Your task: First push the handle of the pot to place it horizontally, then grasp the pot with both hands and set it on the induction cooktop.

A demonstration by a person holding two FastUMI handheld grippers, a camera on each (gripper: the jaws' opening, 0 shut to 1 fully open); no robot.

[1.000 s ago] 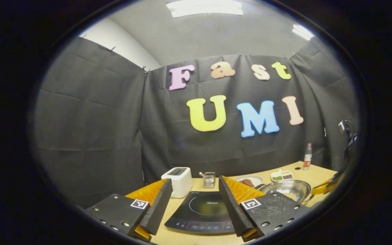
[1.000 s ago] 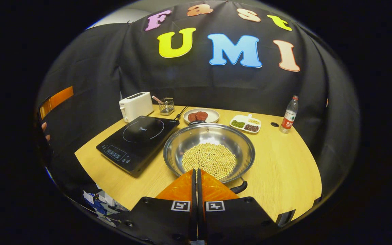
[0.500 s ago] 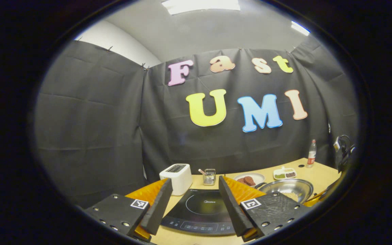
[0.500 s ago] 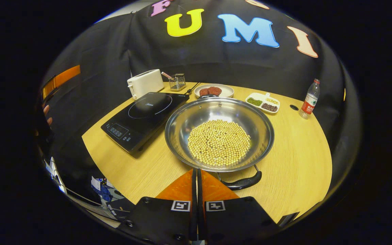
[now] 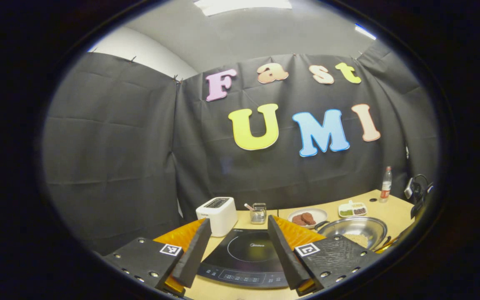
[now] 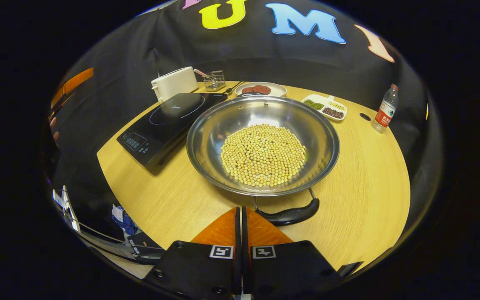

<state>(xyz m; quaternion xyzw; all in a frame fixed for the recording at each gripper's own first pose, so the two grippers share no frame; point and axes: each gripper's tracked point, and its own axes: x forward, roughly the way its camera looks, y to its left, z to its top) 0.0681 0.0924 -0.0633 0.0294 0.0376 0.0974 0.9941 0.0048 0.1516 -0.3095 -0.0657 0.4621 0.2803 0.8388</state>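
Where pot [image 6: 263, 146] meets cooktop [image 6: 169, 121], far handle hidden (near handle [image 6: 290, 215] visible)

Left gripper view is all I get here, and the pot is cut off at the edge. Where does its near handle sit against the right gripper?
Observer: In the right gripper view, the black handle lies on the table just ahead of the right gripper, slightly to its right side, not touched.
Operator: Is that gripper open for a grasp?
Observer: No, its two fingers are pressed together, holding nothing.
Operator: What's in the pot?
Observer: A heap of pale yellow beans covers the bottom of the pot.
Operator: Is it on the cooktop yet?
Observer: No, the pot stands on the table beside the cooktop.
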